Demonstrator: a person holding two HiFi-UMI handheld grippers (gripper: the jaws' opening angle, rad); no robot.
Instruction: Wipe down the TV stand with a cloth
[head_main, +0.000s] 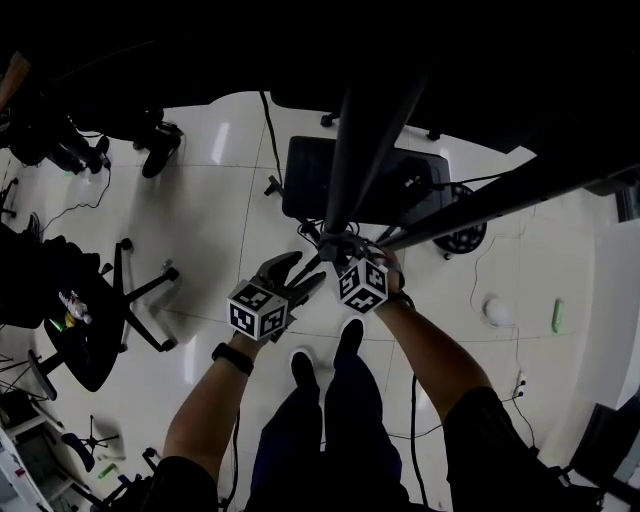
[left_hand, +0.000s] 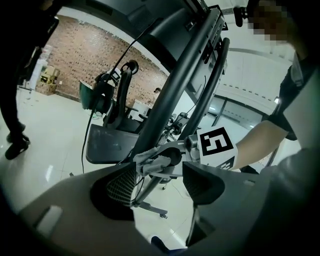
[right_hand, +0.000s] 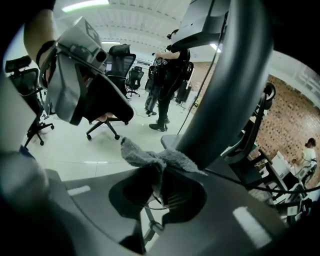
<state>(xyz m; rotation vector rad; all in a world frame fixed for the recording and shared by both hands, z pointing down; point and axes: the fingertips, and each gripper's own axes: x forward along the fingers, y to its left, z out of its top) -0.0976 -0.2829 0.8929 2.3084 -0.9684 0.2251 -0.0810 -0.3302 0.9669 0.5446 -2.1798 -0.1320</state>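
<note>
The TV stand's dark upright pole rises from a black base plate on the white floor. In the head view my right gripper is shut on a grey cloth, pressing it against the thick pole. My left gripper sits just left of it, open, with nothing between its fingers. The left gripper view looks past its open jaws to the cloth and the right gripper's marker cube at the pole.
Black office chairs stand to the left. Cables run over the floor to the stand's base. A white round object and a green item lie on the floor at right. A person stands beyond.
</note>
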